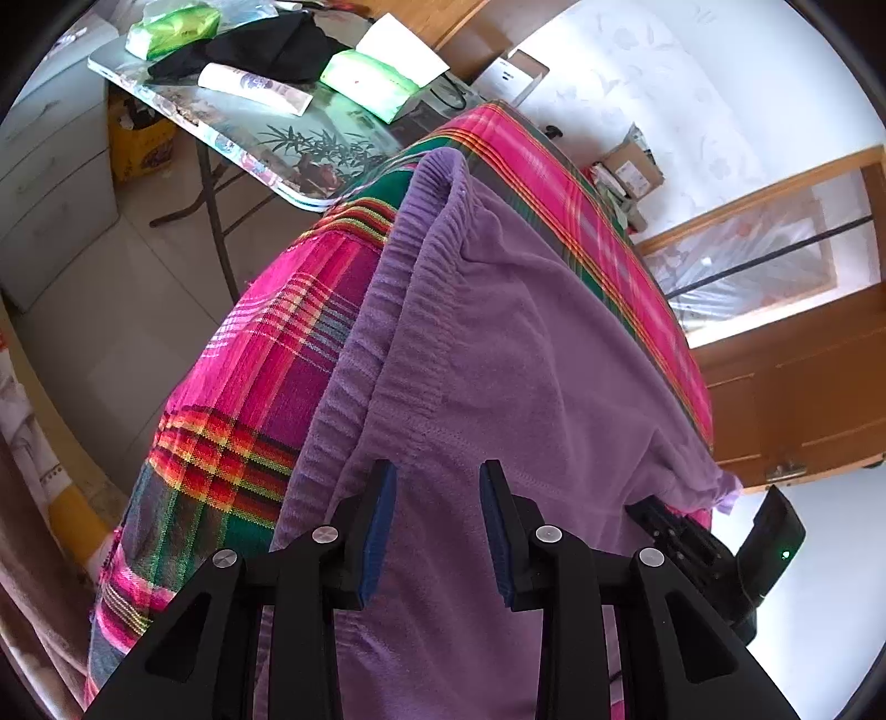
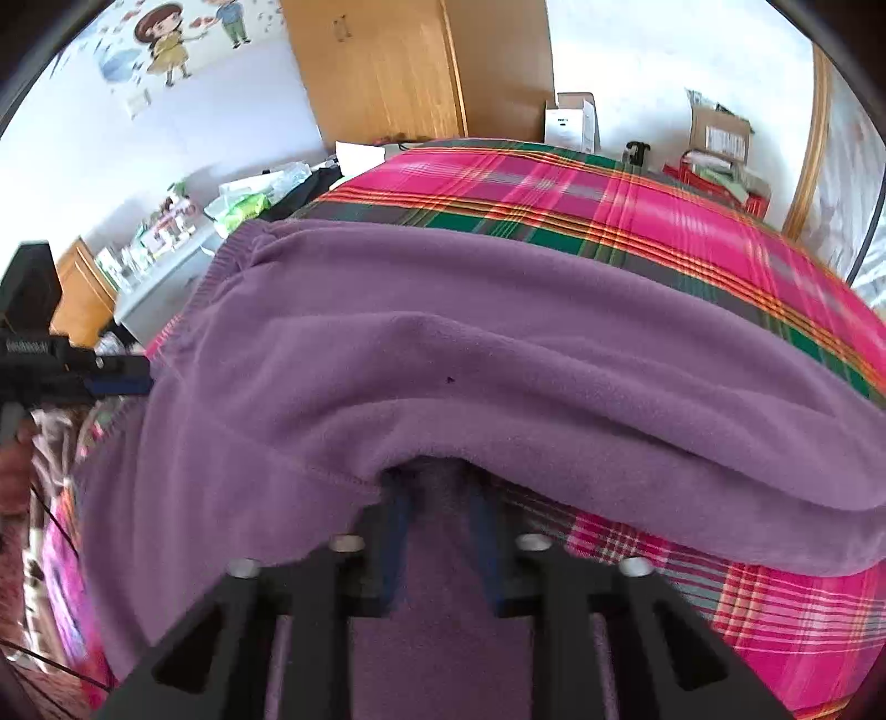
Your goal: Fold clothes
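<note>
A purple fleece garment [image 1: 498, 332] [image 2: 443, 332] lies on a surface covered with a pink plaid cloth [image 1: 266, 343] [image 2: 554, 183]. Its ribbed elastic waistband [image 1: 387, 288] runs along the left edge in the left wrist view. My left gripper [image 1: 437, 482] hovers over the garment near that band, its blue pads apart and nothing pinched between them; the right wrist view shows it [image 2: 124, 382] at the garment's left edge. My right gripper [image 2: 437, 487] is shut on the garment's near hem, which drapes over its fingertips. Its body [image 1: 692, 543] reaches under the garment's right corner.
A side table [image 1: 266, 138] stands beyond the covered surface, holding green packets [image 1: 368, 83], a tube [image 1: 255, 88] and a black cloth [image 1: 266, 44]. White drawers [image 1: 50, 166] are at the left. A wooden wardrobe [image 2: 387, 66] and cardboard boxes [image 2: 720, 133] stand behind.
</note>
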Motion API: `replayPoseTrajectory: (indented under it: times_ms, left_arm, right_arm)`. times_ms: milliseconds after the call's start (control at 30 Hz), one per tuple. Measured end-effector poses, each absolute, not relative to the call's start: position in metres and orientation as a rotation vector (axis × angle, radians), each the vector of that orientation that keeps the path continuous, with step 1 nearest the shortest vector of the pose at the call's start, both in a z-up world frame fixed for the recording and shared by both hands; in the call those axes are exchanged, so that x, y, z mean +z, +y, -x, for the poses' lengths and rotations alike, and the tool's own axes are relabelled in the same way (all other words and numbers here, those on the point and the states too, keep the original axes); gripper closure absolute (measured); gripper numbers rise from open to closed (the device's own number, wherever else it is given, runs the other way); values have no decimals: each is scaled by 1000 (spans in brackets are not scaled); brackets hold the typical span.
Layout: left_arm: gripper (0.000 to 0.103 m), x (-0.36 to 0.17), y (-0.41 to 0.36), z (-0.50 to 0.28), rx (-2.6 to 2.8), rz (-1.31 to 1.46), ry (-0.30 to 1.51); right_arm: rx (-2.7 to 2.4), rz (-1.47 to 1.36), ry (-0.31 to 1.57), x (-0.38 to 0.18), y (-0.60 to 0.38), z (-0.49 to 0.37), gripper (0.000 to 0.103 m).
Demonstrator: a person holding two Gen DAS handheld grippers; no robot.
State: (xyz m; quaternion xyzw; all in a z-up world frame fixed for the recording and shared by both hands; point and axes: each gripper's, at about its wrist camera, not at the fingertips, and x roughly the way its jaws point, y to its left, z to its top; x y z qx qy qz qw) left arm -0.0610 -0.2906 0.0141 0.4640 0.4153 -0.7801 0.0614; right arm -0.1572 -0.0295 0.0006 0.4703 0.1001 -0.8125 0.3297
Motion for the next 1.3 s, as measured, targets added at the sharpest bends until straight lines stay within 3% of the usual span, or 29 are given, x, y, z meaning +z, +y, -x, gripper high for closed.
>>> replayPoseTrajectory:
  times_ms: [433, 1000, 1300]
  left_arm:
    - [71, 12, -293, 47, -2346, -1398, 1293]
    - [70, 17, -298, -36, -2297, -1333, 1322]
    - [53, 7, -292, -63, -2261, -1304, 1416]
  right_arm:
    - [-2024, -1285, -91, 20, 9, 127, 95]
    - [-2172, -1230, -279, 42, 73, 68, 93]
    - [-2302, -1223, -319, 41, 137, 24, 90]
